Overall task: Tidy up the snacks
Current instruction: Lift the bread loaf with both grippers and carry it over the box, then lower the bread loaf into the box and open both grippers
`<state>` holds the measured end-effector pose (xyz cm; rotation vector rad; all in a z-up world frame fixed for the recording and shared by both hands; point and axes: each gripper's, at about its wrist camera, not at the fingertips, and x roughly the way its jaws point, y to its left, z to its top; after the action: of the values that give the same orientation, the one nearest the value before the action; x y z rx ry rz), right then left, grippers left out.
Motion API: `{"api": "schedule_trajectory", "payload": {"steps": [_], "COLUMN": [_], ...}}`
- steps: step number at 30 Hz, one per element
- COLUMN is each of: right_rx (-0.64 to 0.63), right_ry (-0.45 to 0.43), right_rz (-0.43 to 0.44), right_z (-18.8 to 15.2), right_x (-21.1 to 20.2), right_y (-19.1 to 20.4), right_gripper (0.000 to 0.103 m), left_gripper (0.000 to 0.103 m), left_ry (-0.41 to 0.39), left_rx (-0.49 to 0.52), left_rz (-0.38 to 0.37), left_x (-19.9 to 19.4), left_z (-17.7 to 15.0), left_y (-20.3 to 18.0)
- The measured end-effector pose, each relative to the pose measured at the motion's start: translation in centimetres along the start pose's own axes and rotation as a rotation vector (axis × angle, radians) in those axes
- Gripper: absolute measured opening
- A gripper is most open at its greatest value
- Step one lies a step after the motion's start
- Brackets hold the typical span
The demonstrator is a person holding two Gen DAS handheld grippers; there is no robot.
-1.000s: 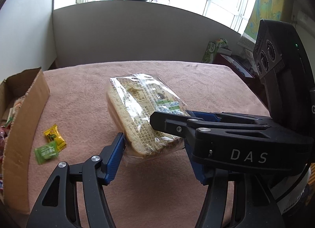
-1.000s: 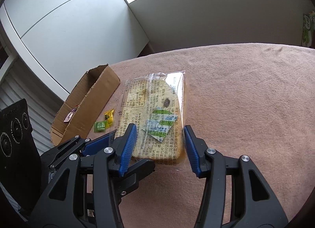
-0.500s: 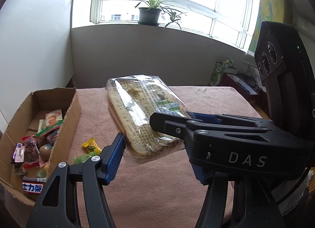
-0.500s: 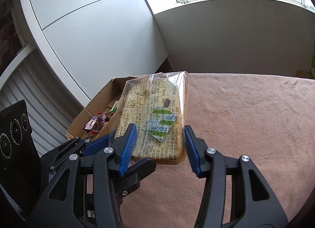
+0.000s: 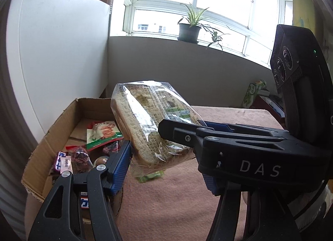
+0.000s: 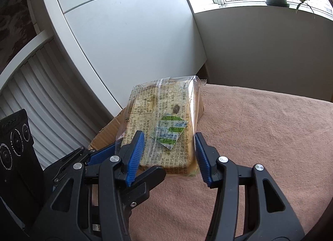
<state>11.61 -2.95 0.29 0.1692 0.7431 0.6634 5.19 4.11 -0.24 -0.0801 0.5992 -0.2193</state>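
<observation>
Carrying a wrapped bread pack [image 5: 149,122] toward the cardboard box [image 5: 62,120], both grippers clamped on it together.

Left to right: the box sits at the left edge of the pink-covered table [image 5: 229,120], already holding a heap of packets, among them a red-and-green pouch [image 5: 103,135] and small wrapped sweets, so most sorting looks done. The left gripper [image 5: 164,157] and the right gripper [image 6: 167,154] each pinch the pack's near end between blue pads; it hangs clear of the cloth, tilted, just beside the box's near wall. Under it a green wrapped candy [image 5: 150,176] lies on the cloth. Left to do, by my reading: lower the bread into the box, release, then collect that candy.
</observation>
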Motion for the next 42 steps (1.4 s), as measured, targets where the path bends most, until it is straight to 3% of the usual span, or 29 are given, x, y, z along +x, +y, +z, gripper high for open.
{"api": "schedule_trajectory", "payload": {"steps": [19, 25, 29, 40, 42], "right_rx": [-0.011, -0.003, -0.008, -0.017, -0.015], "right_ry": [0.069, 0.087, 0.089, 0.076, 0.072], "right_rz": [0.085, 0.09, 0.065, 0.022, 0.018], "right_z": [1.0, 0.6, 0.3, 0.4, 0.4], "right_x": [8.0, 8.7, 9.0, 7.7, 7.2], "right_y": [4.4, 4.3, 4.3, 3.6, 3.5], "right_gripper": [0.051, 0.051, 0.051, 0.051, 0.056], "left_gripper": [0.061, 0.061, 0.059, 0.056, 0.056], "left_ry": [0.014, 0.024, 0.04, 0.049, 0.048], "left_rx": [-0.079, -0.082, -0.072, -0.084, -0.09], "left_rz": [0.103, 0.114, 0.196, 0.209, 0.214], "left_x": [-0.5, -0.2, 0.8, 1.0, 0.9], "left_z": [-0.9, -1.0, -1.0, -1.1, -1.2], "left_y": [8.0, 9.0, 9.1, 9.5, 9.8]}}
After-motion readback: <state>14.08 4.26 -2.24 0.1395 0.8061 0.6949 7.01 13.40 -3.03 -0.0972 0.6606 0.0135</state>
